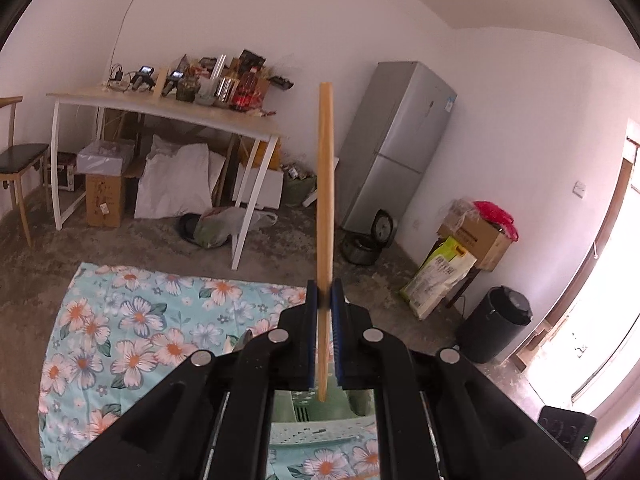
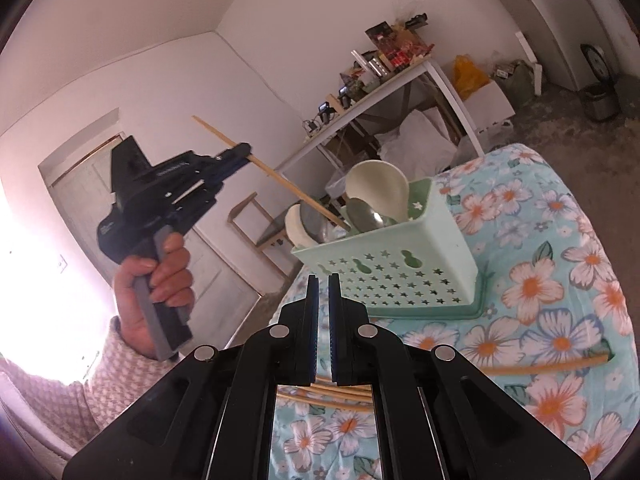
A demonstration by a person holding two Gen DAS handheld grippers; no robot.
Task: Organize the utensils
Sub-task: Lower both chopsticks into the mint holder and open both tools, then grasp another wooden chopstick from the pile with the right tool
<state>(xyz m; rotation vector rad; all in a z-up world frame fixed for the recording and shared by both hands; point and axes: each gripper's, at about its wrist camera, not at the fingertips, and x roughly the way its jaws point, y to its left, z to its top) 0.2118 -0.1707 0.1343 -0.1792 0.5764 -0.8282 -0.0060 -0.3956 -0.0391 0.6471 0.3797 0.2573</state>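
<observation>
My left gripper (image 1: 325, 296) is shut on a wooden chopstick (image 1: 325, 184), held upright in the air above the mint-green utensil basket (image 1: 320, 434). In the right wrist view the left gripper (image 2: 236, 156) holds the chopstick (image 2: 280, 178) slanting, with its lower tip at the basket's (image 2: 400, 272) rim. The basket holds a white spoon (image 2: 376, 190), a metal spoon (image 2: 366, 216) and a second white spoon (image 2: 298, 228). My right gripper (image 2: 323, 280) is shut and empty, just in front of the basket. More chopsticks (image 2: 540, 368) lie on the floral cloth (image 2: 560, 280).
The table with the floral cloth (image 1: 132, 332) drops off at its edges. Behind stand a white table with clutter (image 1: 168, 108), a grey fridge (image 1: 400, 140), cardboard boxes (image 1: 476, 236), a black bin (image 1: 494, 328) and a chair (image 1: 20, 164).
</observation>
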